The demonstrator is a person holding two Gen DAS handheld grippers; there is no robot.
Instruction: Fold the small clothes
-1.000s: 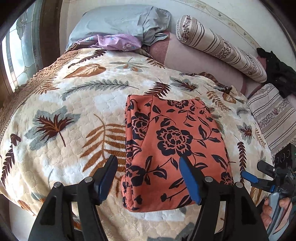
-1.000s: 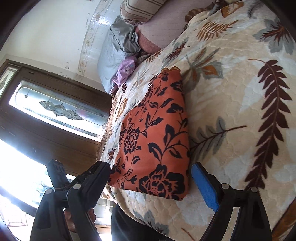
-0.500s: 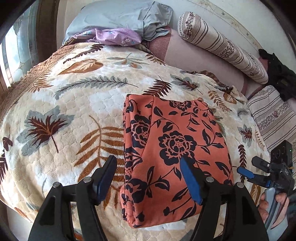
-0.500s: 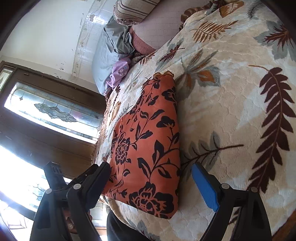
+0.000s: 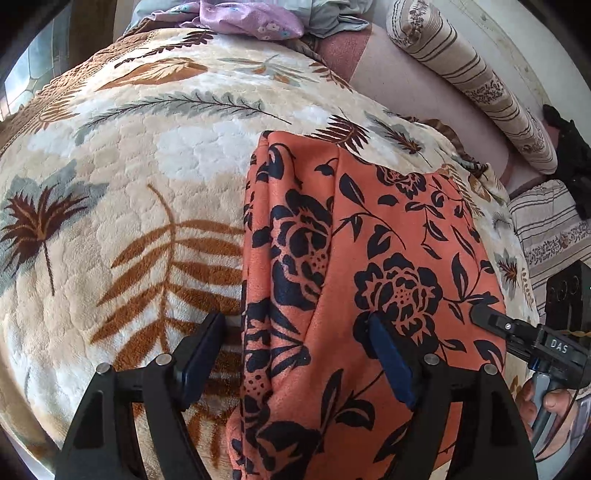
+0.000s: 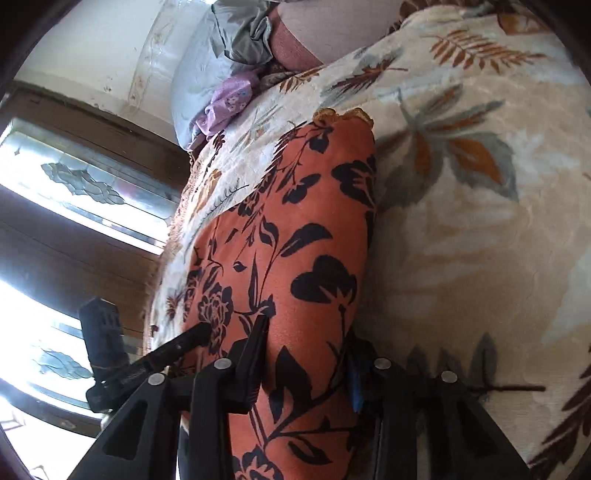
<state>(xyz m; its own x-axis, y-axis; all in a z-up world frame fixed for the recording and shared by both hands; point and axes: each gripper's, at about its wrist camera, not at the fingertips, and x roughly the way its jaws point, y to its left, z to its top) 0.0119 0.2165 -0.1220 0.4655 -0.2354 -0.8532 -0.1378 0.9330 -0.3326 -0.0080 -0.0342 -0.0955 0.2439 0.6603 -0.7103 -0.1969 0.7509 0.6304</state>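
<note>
Both grippers, L (image 5: 295, 354) & R (image 6: 306, 354), jaws spread, straddle near edge of folded orange black-floral garment (image 5: 369, 258); next: pinch, fold over

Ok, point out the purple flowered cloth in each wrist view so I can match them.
Left wrist: the purple flowered cloth lies at top centre, at the head of the bed.
Right wrist: upper left, against the grey pillow.
Shared landmark: the orange floral garment.

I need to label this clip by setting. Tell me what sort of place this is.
Most likely a bedroom in a home. The orange floral garment lies on a plush leaf-print blanket spread over a bed, with a striped bolster and a grey pillow at its head, near a patterned-glass window.
</note>
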